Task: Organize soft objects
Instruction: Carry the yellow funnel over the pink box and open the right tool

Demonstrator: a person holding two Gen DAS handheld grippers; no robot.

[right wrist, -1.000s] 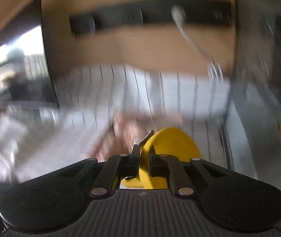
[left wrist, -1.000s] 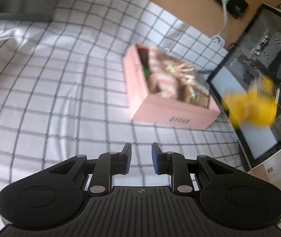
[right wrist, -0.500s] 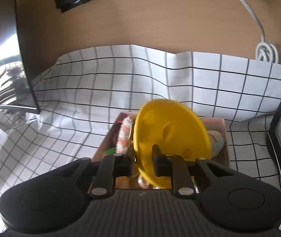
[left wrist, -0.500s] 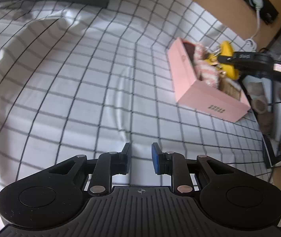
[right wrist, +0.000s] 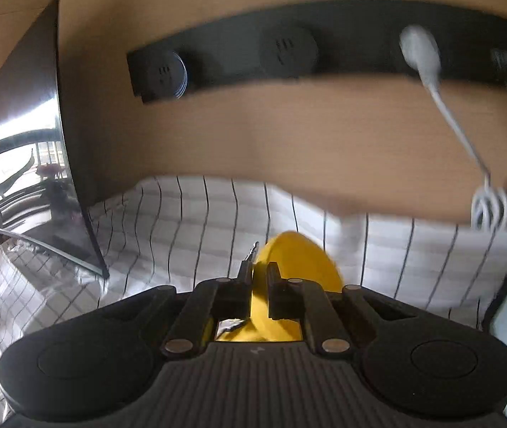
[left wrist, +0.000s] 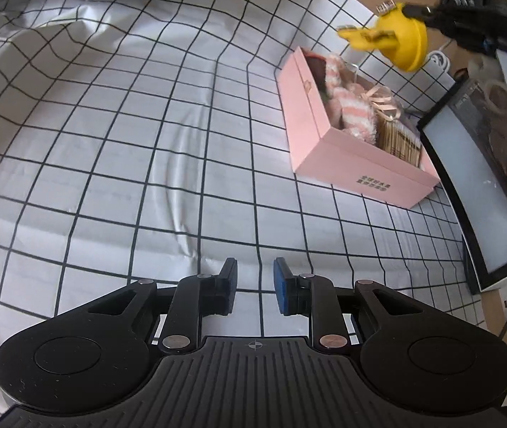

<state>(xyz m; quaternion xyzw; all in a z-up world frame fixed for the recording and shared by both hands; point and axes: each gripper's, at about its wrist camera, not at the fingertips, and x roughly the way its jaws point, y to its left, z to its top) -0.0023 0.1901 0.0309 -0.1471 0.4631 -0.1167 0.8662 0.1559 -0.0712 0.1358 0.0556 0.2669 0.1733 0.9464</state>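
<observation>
A yellow soft toy [left wrist: 401,41] hangs in the air above the far end of the open pink box [left wrist: 360,167]. My right gripper [left wrist: 414,9] is shut on it. In the right wrist view the jaws of the right gripper [right wrist: 260,271] are closing, pads pressing the yellow toy [right wrist: 296,260]. Inside the box lie a pink striped fluffy item [left wrist: 349,107] and a ribboned tan bundle [left wrist: 392,135]. My left gripper [left wrist: 255,278] hovers low over the checked cloth [left wrist: 128,164], near the front, open with nothing between its fingers.
A monitor [left wrist: 474,185] stands just right of the box. Another dark curved screen [right wrist: 39,160] stands at the left. On the wooden wall behind, a black power strip [right wrist: 324,50] carries a white plug and cable [right wrist: 460,132]. The cloth is wrinkled at the far left.
The right gripper carried the yellow toy leftward from in front of the monitor, over the box, to above its far end near the wall. The left gripper's view shifted slightly; its jaws did not move.
</observation>
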